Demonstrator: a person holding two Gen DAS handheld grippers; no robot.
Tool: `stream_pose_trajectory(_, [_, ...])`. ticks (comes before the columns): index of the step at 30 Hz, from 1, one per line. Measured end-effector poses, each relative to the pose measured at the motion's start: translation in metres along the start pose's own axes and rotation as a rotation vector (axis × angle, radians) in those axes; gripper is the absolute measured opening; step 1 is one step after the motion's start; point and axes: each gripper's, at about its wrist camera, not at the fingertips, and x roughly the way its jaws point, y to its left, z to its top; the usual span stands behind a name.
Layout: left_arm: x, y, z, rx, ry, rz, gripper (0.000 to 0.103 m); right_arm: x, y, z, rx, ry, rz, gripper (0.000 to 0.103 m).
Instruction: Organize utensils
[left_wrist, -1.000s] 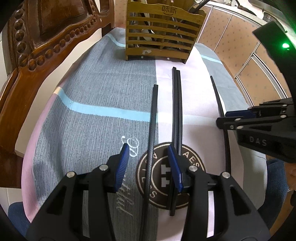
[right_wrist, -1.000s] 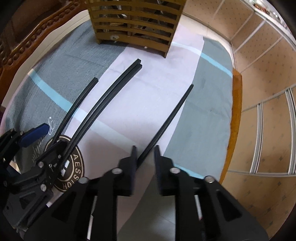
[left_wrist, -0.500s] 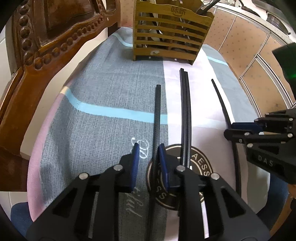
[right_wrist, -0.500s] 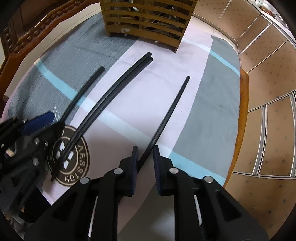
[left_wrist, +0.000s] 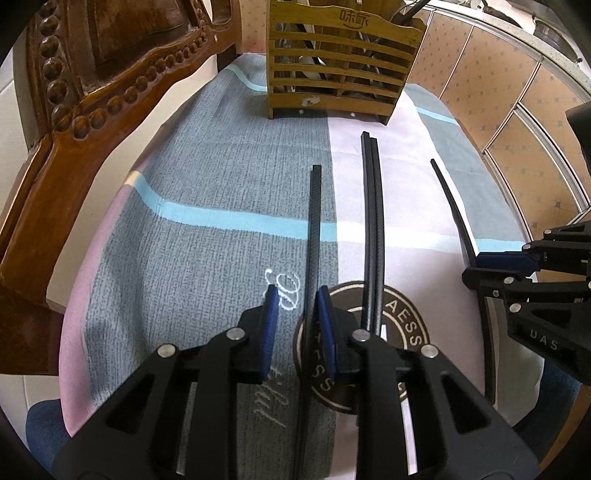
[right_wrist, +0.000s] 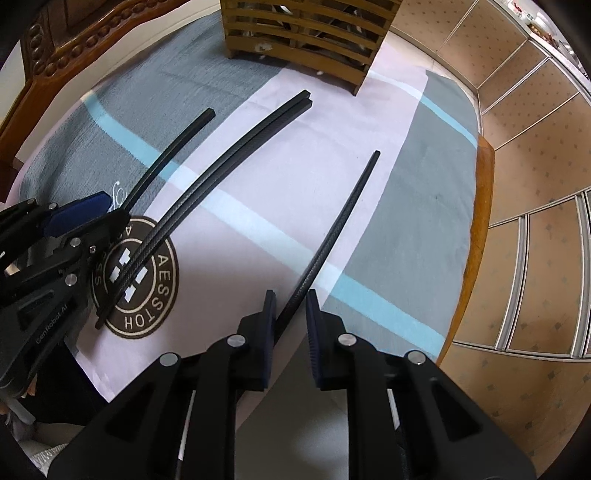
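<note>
Now straddling the leftmost black chopstick (left_wrist: 314, 236) with the left gripper (left_wrist: 295, 314), jaws having just narrowed, right pad seeming to touch and left pad apart. Bracketing the rightmost chopstick (right_wrist: 332, 236) with the right gripper (right_wrist: 290, 314), jaws narrow, grip unclear. Lying paired between: two more chopsticks (left_wrist: 372, 221), short of the bamboo utensil holder (left_wrist: 340, 70) on the tablecloth (left_wrist: 221, 206).

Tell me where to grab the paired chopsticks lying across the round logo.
Grip the chopstick pair mid-length, beyond the round logo, coming straight down with the jaws spanning both sticks sideways. They lie flat on the cloth, side by side and touching, so one pinch should probably catch both.
</note>
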Motion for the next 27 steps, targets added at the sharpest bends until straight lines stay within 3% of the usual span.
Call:
stream_pose_trajectory(14, [0.002,-0.006,0.001,0.024,0.009,-0.008,0.031,0.009,-0.020,0.025,0.130,-0.016,0.003,0.021])
stream_pose_trajectory(20, [0.003,-0.011,0.003,0.043,0.013,-0.010,0.041,0.011,-0.020,0.030,0.130,-0.030,0.003,0.021])
stream_pose_trajectory(23, [0.004,-0.012,0.003,0.048,0.011,-0.003,0.040,0.009,-0.018,0.025,0.117,-0.035,0.004,0.019])
stream_pose_trajectory(27, [0.002,-0.009,0.003,0.035,0.004,0.002,0.025,0.008,-0.014,0.022,0.098,-0.043,-0.001,0.015])
